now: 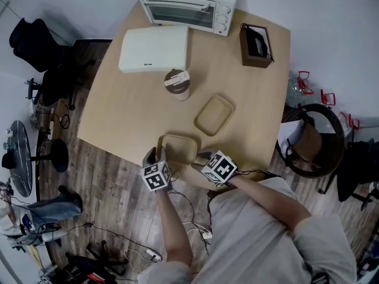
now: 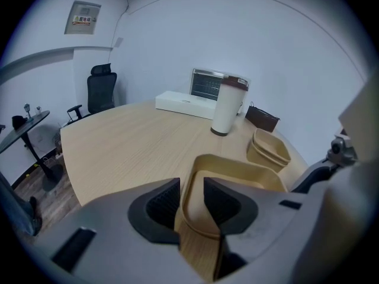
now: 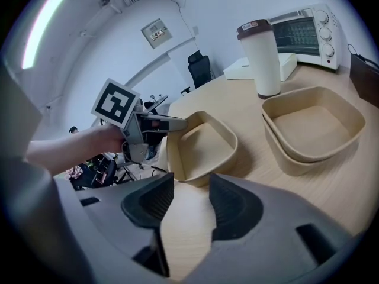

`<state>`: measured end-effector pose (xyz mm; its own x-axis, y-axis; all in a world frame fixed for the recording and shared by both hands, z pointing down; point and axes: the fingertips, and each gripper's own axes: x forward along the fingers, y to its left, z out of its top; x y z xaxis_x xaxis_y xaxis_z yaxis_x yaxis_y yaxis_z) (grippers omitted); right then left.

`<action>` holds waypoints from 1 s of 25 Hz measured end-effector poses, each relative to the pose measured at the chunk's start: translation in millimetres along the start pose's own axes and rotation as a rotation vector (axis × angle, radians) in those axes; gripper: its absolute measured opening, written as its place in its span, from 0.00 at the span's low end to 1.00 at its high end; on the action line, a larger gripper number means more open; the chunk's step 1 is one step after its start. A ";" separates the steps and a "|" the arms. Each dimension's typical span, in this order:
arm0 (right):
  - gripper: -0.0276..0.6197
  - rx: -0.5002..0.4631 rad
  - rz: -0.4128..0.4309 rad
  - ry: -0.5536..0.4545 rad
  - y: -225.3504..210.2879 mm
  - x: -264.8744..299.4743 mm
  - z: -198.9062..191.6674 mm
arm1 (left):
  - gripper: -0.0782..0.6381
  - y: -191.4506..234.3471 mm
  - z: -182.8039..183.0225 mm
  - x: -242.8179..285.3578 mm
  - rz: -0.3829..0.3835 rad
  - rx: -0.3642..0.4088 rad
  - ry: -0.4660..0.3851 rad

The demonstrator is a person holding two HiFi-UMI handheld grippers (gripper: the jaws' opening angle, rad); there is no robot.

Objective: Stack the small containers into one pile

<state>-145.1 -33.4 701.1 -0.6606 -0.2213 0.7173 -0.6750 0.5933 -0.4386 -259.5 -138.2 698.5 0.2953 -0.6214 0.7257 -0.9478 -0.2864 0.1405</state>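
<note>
- We see the near container (image 1: pixel 179 147) (image 2: pixel 246 176) (image 3: pixel 204 147), a beige square tray, at the table's (image 1: pixel 118 111) front edge, between the two tools.
- The left tool (image 1: pixel 157 154) (image 2: pixel 191 203) (image 3: pixel 169 124) is closed on it. One side wall stands between the ribbed pads, near a corner on the tray's left.
- The right tool (image 1: pixel 201 157) (image 3: pixel 190 203) has its jaws well apart and holds nothing. Only bare table shows between them, and the near container sits just ahead of their tips, apart from them.
- The nested pair (image 1: pixel 214 115) (image 2: pixel 269 148) (image 3: pixel 311 126) is two matching beige trays, one inside the other. It rests farther in on the table, to the right of the near container and apart from it.
- A white cup with a brown lid (image 1: pixel 177 84) (image 2: pixel 228 106) (image 3: pixel 260 58) stands upright beyond the trays. We cannot read its band.
- At the far edge are a white toaster oven (image 1: pixel 189 3) (image 3: pixel 308 25), a flat white box (image 1: pixel 154 48) and a brown box (image 1: pixel 256 45). Any print on them is too small to read.
- A wall sign (image 2: pixel 82 18) shows a red mark, and its writing is illegible.
</note>
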 end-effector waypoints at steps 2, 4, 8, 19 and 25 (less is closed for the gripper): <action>0.33 -0.013 -0.003 0.006 1.9 1.1 -0.2 | 0.27 1.5 -3.6 -3.1 0.002 -0.006 0.004; 0.34 -0.027 -0.003 0.006 4.2 1.2 2.2 | 0.27 3.6 -6.3 -6.6 0.003 -0.013 0.007; 0.37 -0.035 0.000 -0.017 2.5 -3.7 11.5 | 0.27 2.6 0.3 -13.2 -0.004 -0.071 -0.022; 0.40 -0.082 -0.012 -0.109 3.6 -26.2 40.6 | 0.27 -5.3 6.6 -39.9 0.034 -0.077 -0.047; 0.41 -0.140 -0.001 -0.126 8.2 -31.5 48.7 | 0.27 -4.5 2.6 -55.3 0.064 -0.116 -0.063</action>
<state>-145.8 -59.3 648.5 -0.7022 -0.3116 0.6402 -0.6289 0.6931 -0.3523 -271.3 -104.5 656.0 0.2376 -0.6813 0.6924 -0.9713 -0.1606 0.1753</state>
